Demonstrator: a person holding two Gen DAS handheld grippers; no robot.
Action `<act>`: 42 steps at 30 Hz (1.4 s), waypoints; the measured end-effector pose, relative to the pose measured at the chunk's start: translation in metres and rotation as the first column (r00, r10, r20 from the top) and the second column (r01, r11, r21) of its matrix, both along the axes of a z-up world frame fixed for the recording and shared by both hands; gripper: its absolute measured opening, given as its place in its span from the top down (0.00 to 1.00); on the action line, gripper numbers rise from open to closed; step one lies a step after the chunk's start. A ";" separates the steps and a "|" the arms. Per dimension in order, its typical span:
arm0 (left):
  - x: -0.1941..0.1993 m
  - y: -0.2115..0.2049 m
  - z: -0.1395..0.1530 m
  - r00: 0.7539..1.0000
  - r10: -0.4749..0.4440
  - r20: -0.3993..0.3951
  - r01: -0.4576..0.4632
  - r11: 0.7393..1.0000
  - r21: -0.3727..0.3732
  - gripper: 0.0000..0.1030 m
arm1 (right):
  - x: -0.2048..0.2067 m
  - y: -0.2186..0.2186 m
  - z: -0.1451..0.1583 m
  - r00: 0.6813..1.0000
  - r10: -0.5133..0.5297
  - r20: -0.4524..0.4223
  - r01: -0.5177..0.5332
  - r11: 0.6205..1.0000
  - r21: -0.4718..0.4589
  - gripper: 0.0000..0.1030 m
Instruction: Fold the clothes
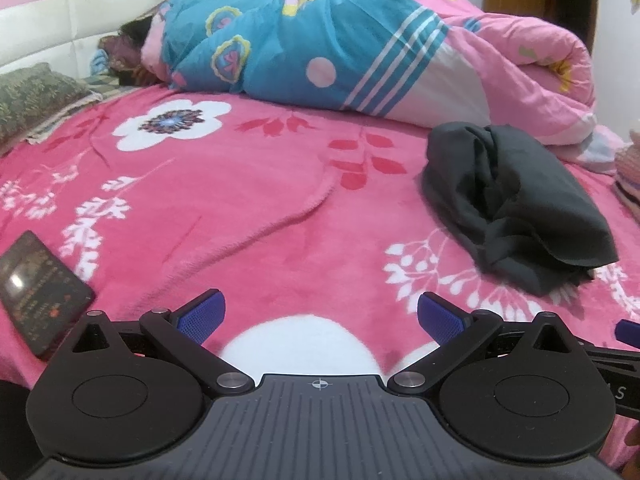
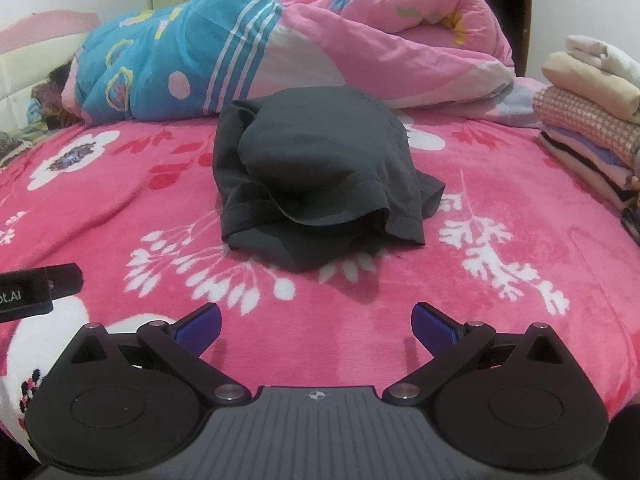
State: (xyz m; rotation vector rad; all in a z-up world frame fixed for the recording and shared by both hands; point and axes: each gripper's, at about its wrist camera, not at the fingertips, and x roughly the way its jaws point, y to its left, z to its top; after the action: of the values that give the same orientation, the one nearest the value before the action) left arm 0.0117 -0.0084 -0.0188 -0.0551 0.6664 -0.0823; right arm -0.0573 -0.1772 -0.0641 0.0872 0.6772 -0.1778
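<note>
Dark garment [image 2: 316, 176] crumpled mid-blanket [image 2: 500, 320], open room around; both hand-held grippers [image 1: 320, 316] [image 2: 316, 322] wide, empty.

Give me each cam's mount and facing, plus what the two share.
Left wrist: on the left gripper, low over the pink blanket; dark garment ahead to the right, phone left; own blue fingers open.
Right wrist: on the right gripper, facing the garment head-on; folded stack right; fingers open.
Shared: garment, blanket, rolled quilt.
</note>
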 end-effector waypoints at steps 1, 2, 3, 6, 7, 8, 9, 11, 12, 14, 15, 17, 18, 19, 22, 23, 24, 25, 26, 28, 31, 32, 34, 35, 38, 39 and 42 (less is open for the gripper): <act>0.001 0.000 -0.001 1.000 -0.013 0.002 0.013 1.000 -0.014 0.00 | -0.001 -0.002 0.000 1.000 0.000 0.011 0.000 1.000 0.000 0.00; 0.001 0.000 -0.003 1.000 -0.022 0.004 0.022 0.999 -0.023 0.00 | -0.002 -0.004 0.000 1.000 -0.001 0.022 0.001 1.000 -0.001 0.00; 0.002 -0.001 -0.004 1.000 -0.030 0.006 0.030 0.999 -0.033 0.00 | -0.003 -0.006 0.000 0.999 -0.003 0.037 0.003 1.000 -0.001 0.00; 0.005 -0.005 -0.007 0.998 -0.056 0.035 0.058 0.997 -0.047 0.00 | -0.009 -0.016 0.004 0.994 -0.004 0.109 0.005 1.000 -0.004 0.00; 0.005 -0.006 -0.008 0.997 -0.065 0.047 0.068 0.996 -0.050 0.00 | -0.012 -0.020 0.007 0.989 -0.004 0.145 0.005 1.000 -0.004 0.00; 0.007 -0.007 -0.009 0.995 -0.076 0.063 0.080 0.995 -0.062 0.00 | -0.016 -0.024 0.009 0.983 -0.004 0.182 0.005 1.000 -0.003 0.00; 0.009 -0.009 -0.010 0.993 -0.086 0.078 0.092 0.993 -0.074 0.00 | -0.018 -0.029 0.013 0.975 0.000 0.223 0.000 1.000 0.000 0.00; 0.015 -0.012 -0.011 0.989 -0.104 0.102 0.114 0.989 -0.098 0.00 | -0.021 -0.038 0.020 0.956 0.006 0.294 -0.009 1.000 0.008 0.00; 0.020 -0.014 -0.011 0.988 -0.110 0.109 0.123 0.986 -0.112 0.00 | -0.021 -0.043 0.023 0.946 0.008 0.324 -0.014 1.000 0.014 0.00; 0.032 -0.017 -0.011 0.986 -0.117 0.120 0.133 0.982 -0.136 0.00 | -0.016 -0.052 0.031 0.931 0.010 0.365 -0.024 0.999 0.035 0.00; 0.039 -0.019 -0.010 0.984 -0.120 0.128 0.139 0.978 -0.153 0.00 | -0.010 -0.056 0.036 0.930 0.017 0.367 -0.037 0.998 0.048 0.00; 0.051 -0.022 -0.007 0.980 -0.129 0.150 0.156 0.971 -0.183 0.00 | 0.005 -0.066 0.043 0.930 0.038 0.365 -0.073 0.994 0.081 0.00; 0.059 -0.025 -0.005 0.977 -0.137 0.160 0.167 0.967 -0.192 0.00 | 0.014 -0.071 0.046 0.930 0.052 0.363 -0.095 0.990 0.101 0.00; 0.066 -0.027 -0.003 0.975 -0.145 0.171 0.179 0.963 -0.200 0.00 | 0.023 -0.076 0.050 0.930 0.066 0.360 -0.116 0.986 0.121 0.00; 0.087 -0.039 0.002 0.966 -0.178 0.190 0.213 0.959 -0.186 0.02 | 0.046 -0.083 0.051 0.928 0.064 0.368 -0.126 0.981 0.146 0.00; 0.092 -0.043 0.002 0.963 -0.190 0.194 0.225 0.958 -0.178 0.03 | 0.051 -0.085 0.051 0.927 0.060 0.370 -0.123 0.981 0.151 0.00; 0.099 -0.048 0.003 0.959 -0.202 0.197 0.236 0.958 -0.166 0.04 | 0.057 -0.086 0.050 0.928 0.053 0.370 -0.119 0.980 0.159 0.00; 0.106 -0.052 0.004 0.958 -0.212 0.192 0.243 0.957 -0.156 0.04 | 0.064 -0.088 0.049 0.929 0.050 0.368 -0.119 0.978 0.169 0.00; 0.112 -0.056 0.003 0.958 -0.224 0.181 0.252 0.956 -0.150 0.06 | 0.072 -0.090 0.048 0.930 0.047 0.366 -0.120 0.977 0.178 0.00; 0.123 -0.063 0.001 0.954 -0.255 0.154 0.277 0.950 -0.142 0.10 | 0.087 -0.095 0.047 0.932 0.051 0.358 -0.129 0.972 0.198 0.00; 0.135 -0.071 -0.004 0.944 -0.307 0.124 0.323 0.935 -0.147 0.26 | 0.110 -0.101 0.042 0.942 0.067 0.329 -0.149 0.961 0.231 0.00; 0.137 -0.073 -0.007 0.942 -0.317 0.111 0.332 0.931 -0.153 0.29 | 0.116 -0.103 0.040 0.946 0.068 0.318 -0.152 0.957 0.246 0.00; 0.141 -0.076 -0.014 0.938 -0.335 0.088 0.346 0.923 -0.167 0.39 | 0.126 -0.104 0.037 0.952 0.071 0.299 -0.155 0.951 0.269 0.00; 0.142 -0.078 -0.018 0.936 -0.343 0.078 0.352 0.920 -0.175 0.43 | 0.129 -0.105 0.035 0.955 0.068 0.289 -0.151 0.949 0.276 0.00; 0.148 -0.082 -0.023 0.931 -0.361 0.053 0.364 0.915 -0.174 0.59 | 0.136 -0.105 0.028 0.963 0.065 0.262 -0.143 0.947 0.288 0.04; 0.149 -0.083 -0.023 0.928 -0.369 0.050 0.372 0.913 -0.166 0.63 | 0.138 -0.104 0.026 0.965 0.066 0.254 -0.141 0.946 0.291 0.06; 0.149 -0.083 -0.017 0.926 -0.374 0.044 0.376 0.913 -0.157 0.82 | 0.138 -0.102 0.022 0.972 0.063 0.228 -0.133 0.942 0.309 0.22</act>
State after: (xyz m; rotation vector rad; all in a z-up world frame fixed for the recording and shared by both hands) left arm 0.1609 -0.0914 -0.0357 -0.0835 0.6493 -0.5094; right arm 0.0808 -0.2796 -0.0419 0.3816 0.4870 0.0412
